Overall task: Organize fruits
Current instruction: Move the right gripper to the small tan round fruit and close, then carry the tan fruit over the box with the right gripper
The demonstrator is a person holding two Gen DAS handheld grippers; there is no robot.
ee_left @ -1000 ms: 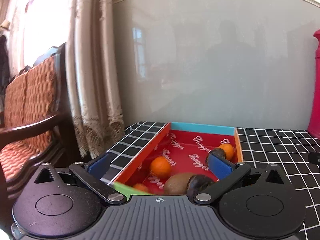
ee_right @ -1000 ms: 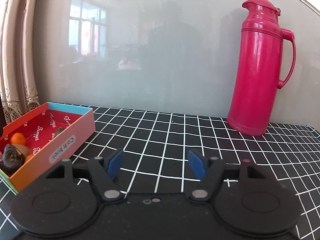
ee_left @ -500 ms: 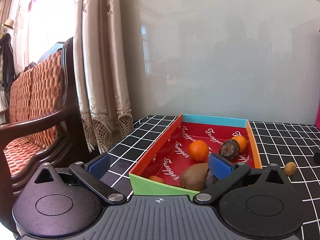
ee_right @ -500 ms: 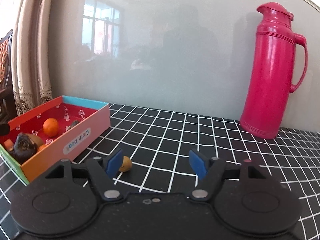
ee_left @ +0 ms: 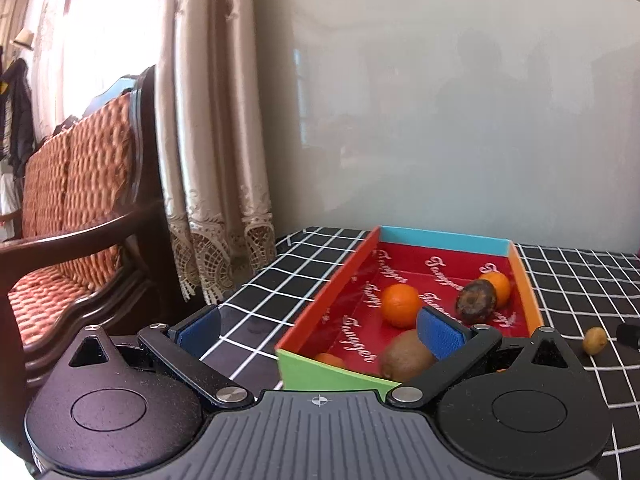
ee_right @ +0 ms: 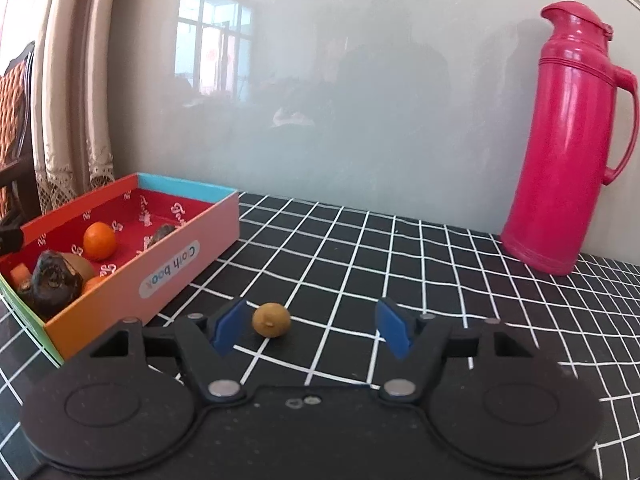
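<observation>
While the left gripper (ee_left: 318,326) hangs over the near end of the colourful cardboard box (ee_left: 332,288), its jaws stand spread wide, clutching nothing. One blue pad sits out over the checked tablecloth (ee_left: 580,280); the other hovers above a kiwi (ee_left: 406,356) inside the box. Two oranges, one at the centre (ee_left: 400,305) and one towards two o'clock (ee_left: 498,286), lie there with a dark wrinkled fruit (ee_left: 476,301). Out at three o'clock of the box, a small yellow-brown fruit (ee_left: 595,340) lies loose on the cloth. The risk in this view: that right-hand pad could dip and knock the kiwi or catch the box wall and shove the light box.

Over to the right wrist view, and the right gripper (ee_right: 310,326) is not clenched; its jaws are closing slightly, with nothing pressed between them. The small fruit (ee_right: 271,319) sits just beside the left pad, well off centre, at about eleven o'clock of the gap. That is the danger: close now and the near pad strikes first, rolling the round fruit away across the cloth towards the box's wall (ee_right: 160,268). A soft fruit could bruise under a hard squeeze. The pink thermos (ee_right: 568,140) stands well clear at two o'clock.
</observation>
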